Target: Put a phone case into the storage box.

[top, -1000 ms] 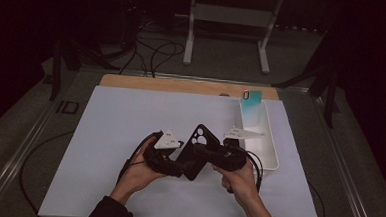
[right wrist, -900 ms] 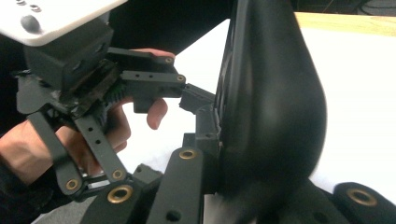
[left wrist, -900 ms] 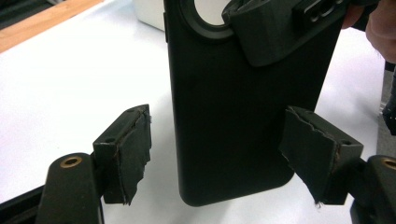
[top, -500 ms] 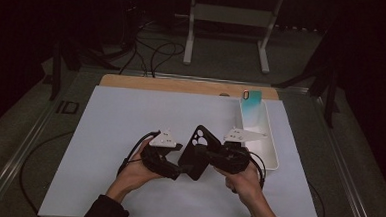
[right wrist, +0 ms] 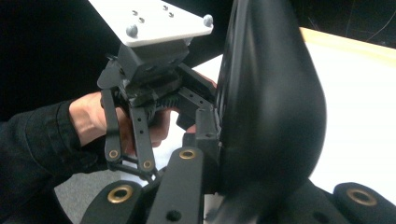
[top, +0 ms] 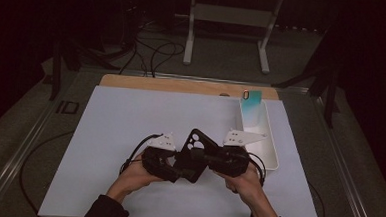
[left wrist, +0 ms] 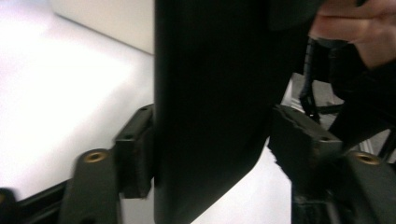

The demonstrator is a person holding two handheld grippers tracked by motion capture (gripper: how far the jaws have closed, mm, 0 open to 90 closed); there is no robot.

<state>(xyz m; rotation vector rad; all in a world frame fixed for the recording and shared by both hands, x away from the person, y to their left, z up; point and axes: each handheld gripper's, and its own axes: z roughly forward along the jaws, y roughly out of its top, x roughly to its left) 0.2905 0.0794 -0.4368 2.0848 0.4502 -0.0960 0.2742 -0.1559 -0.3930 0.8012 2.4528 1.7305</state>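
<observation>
A: Where does the black phone case (top: 194,156) sit just now?

B: Off the worktop (top: 130,115), held up between the two hands near the front edge; it stands on end, its long axis running up and a little away from the person, with the camera cut-out at the top.

A: And the jaws?

B: The right gripper (top: 209,158) has its jaws clenched on the case, coming at it from the right; in the right gripper view the case (right wrist: 271,102) rises straight out from between them; the left gripper (top: 173,170) comes from the left and lower down; its jaws have just been closing, with the case between them.

A: Do they press on it?

B: In the left gripper view the case (left wrist: 210,107) stands between the two pads; the left pad (left wrist: 135,154) lies against its edge, the other pad (left wrist: 299,144) is just beside it, with a sliver of light between; so I judge that grip not yet made.

A: What does the next move turn on, then?

B: On the case lying across the left jaws, edge to edge; both hands are equally near; the white tray (top: 273,160) with the teal phone (top: 251,110) waits well to the right.
</observation>
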